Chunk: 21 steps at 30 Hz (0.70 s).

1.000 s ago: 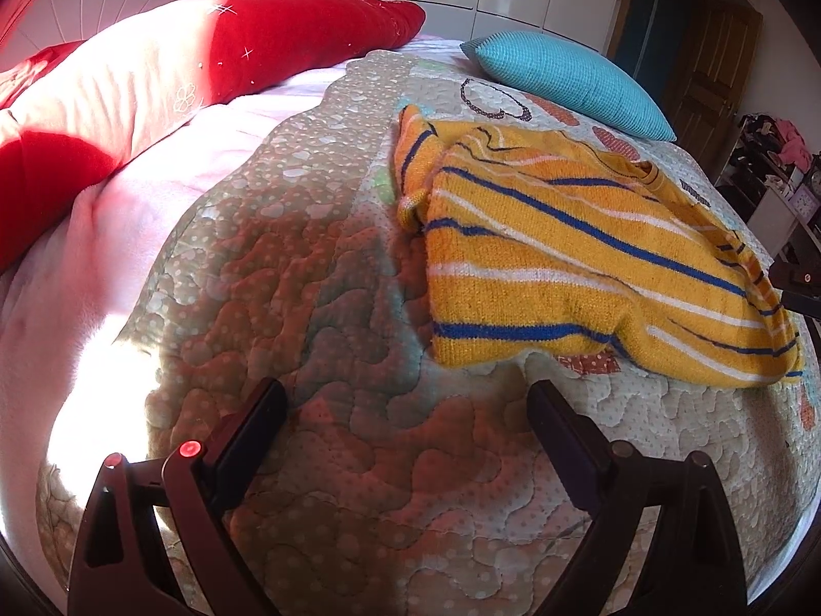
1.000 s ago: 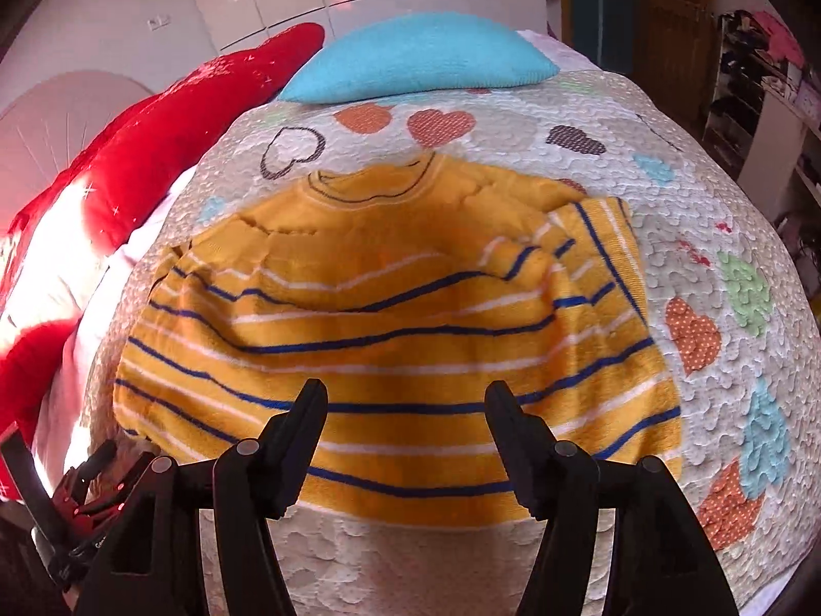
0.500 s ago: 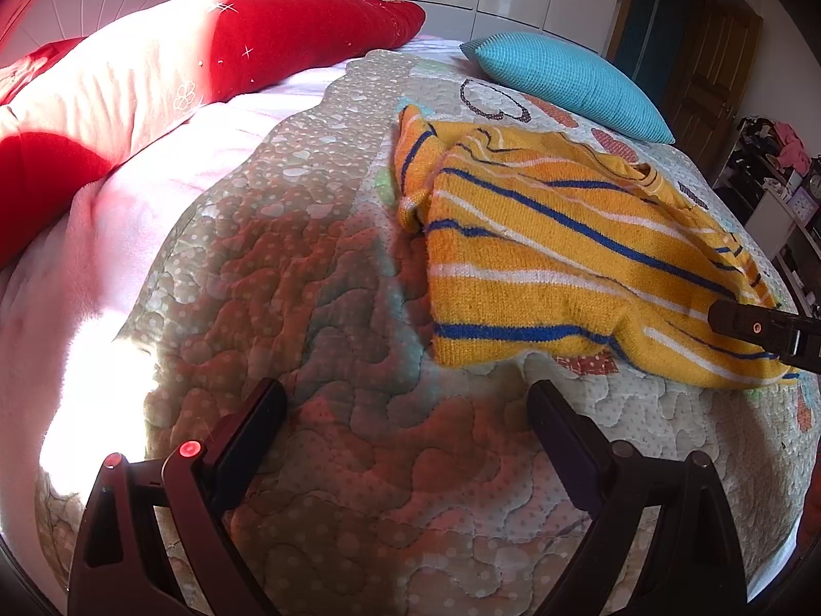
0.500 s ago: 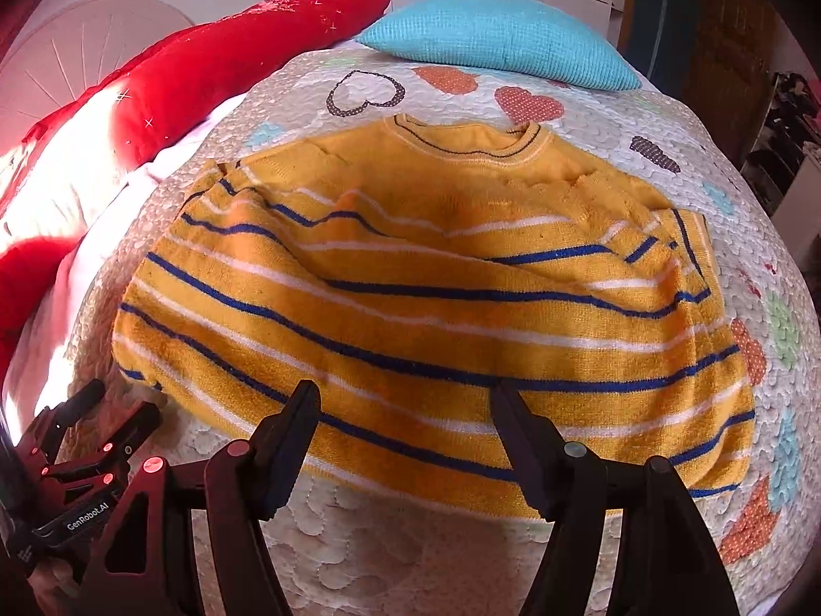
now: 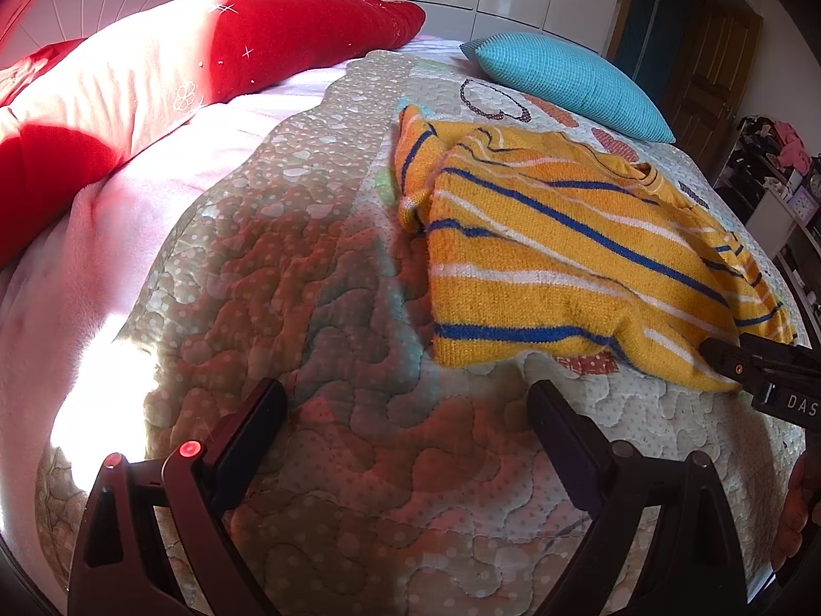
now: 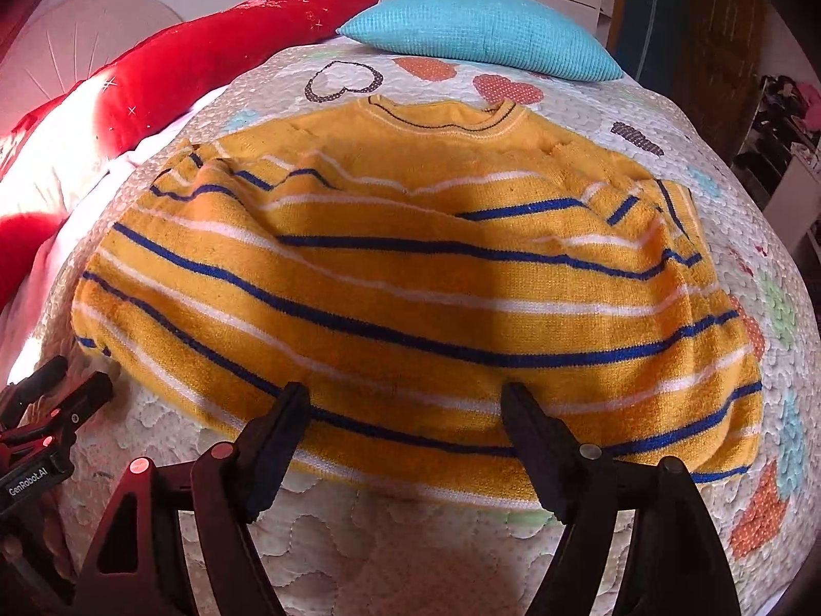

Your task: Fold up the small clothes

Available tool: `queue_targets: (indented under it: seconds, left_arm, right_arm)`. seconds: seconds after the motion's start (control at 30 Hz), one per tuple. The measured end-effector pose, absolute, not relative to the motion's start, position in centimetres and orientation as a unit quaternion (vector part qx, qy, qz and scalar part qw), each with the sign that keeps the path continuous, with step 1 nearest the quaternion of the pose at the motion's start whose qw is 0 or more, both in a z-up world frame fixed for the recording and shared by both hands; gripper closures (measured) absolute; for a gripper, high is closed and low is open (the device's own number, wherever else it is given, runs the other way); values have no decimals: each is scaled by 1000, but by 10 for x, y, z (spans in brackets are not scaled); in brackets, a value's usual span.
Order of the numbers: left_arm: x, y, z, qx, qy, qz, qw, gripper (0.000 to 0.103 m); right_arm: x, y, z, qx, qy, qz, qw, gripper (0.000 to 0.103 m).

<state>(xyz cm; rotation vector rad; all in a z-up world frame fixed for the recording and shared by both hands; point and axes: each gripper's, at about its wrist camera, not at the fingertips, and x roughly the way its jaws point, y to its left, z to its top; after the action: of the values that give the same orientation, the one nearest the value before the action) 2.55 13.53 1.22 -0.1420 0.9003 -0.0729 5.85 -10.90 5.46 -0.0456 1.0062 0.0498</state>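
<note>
My left tongs (image 5: 405,410) hover over the bare quilted bedspread (image 5: 318,308), jaws spread wide with nothing between them, short of the sweater's near corner. My right tongs (image 6: 405,410) stand over the near hem of the yellow sweater (image 6: 410,282); their jaws have just been opening and now gape wide, the tips above the striped knit at the hem, neither pad visibly pressing on it, no cloth pinched between them. The sweater, knit in yellow with blue and white stripes, lies flat on the bedspread, collar (image 6: 441,115) toward the far side and hem toward me, both sleeves folded in across the body. The bedspread is pale, printed with coloured hearts (image 6: 505,87). Beyond the collar, a turquoise pillow (image 6: 482,31) rests on the bedspread, apart from the sweater. To the left, a long red cushion (image 5: 215,56) lies along the bed's edge on a pink sheet (image 5: 77,277), part of it washed out by sunlight. In the left wrist view, one finger of my right tongs enters from the right edge, at the sweater's hem. At the far right of that view, shelves (image 5: 769,164) hold assorted items too small to identify.
</note>
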Motion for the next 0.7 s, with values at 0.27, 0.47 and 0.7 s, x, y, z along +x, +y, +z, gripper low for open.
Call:
queue_targets:
  seconds: [0.27, 0.47, 0.7]
  left_arm:
    - [25, 137, 13, -76, 432, -38, 898, 9]
    - [25, 136, 12, -72, 432, -35, 898, 8]
    - [26, 135, 11, -68, 432, -33, 899, 7]
  right_arm:
    - [54, -108, 46, -17, 451, 22, 892, 11]
    - [52, -107, 43, -15, 441, 34, 897, 5]
    - [51, -106, 41, -15, 434, 43, 900, 1]
